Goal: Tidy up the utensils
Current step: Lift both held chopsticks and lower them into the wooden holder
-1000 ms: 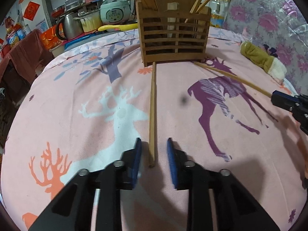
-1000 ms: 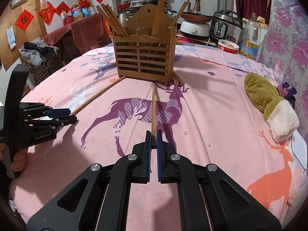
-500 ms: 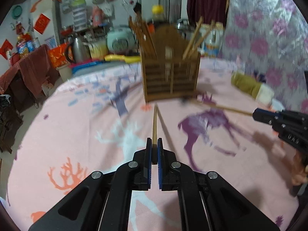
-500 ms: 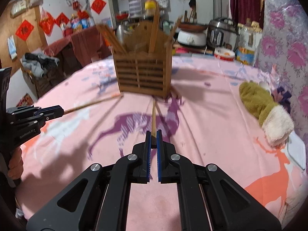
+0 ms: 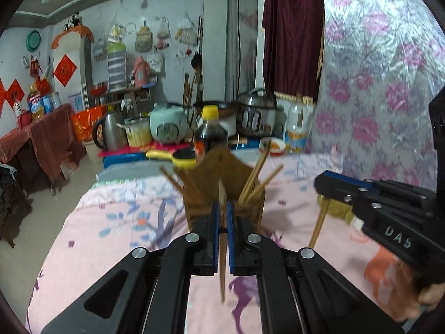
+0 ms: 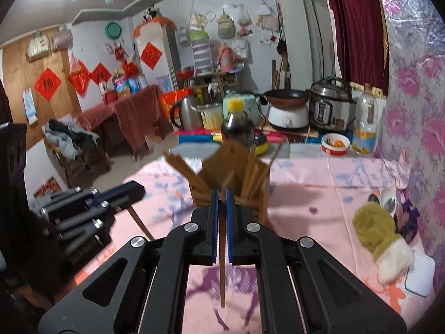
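A wooden slatted utensil holder (image 5: 222, 192) (image 6: 230, 178) with several chopsticks in it stands on the pink deer-print tablecloth (image 5: 116, 239). My left gripper (image 5: 221, 211) is shut on a wooden chopstick (image 5: 221, 264), held upright above the table just in front of the holder. My right gripper (image 6: 220, 200) is shut on another wooden chopstick (image 6: 222, 264), also lifted and upright before the holder. Each gripper shows in the other's view, the right (image 5: 322, 183) and the left (image 6: 136, 192), each with its chopstick hanging down.
An olive and white mitten (image 6: 381, 236) lies on the cloth at the right. A dark sauce bottle (image 5: 210, 136), rice cookers (image 6: 329, 105), a kettle (image 5: 107, 133) and bowls crowd the far side behind the holder. A flowered plastic curtain (image 5: 389, 83) lines the right.
Both grippers rose from the table with their chopsticks and tilted up, turning the sticks from lying flat to upright. The left gripper closed on its chopstick a second ago.
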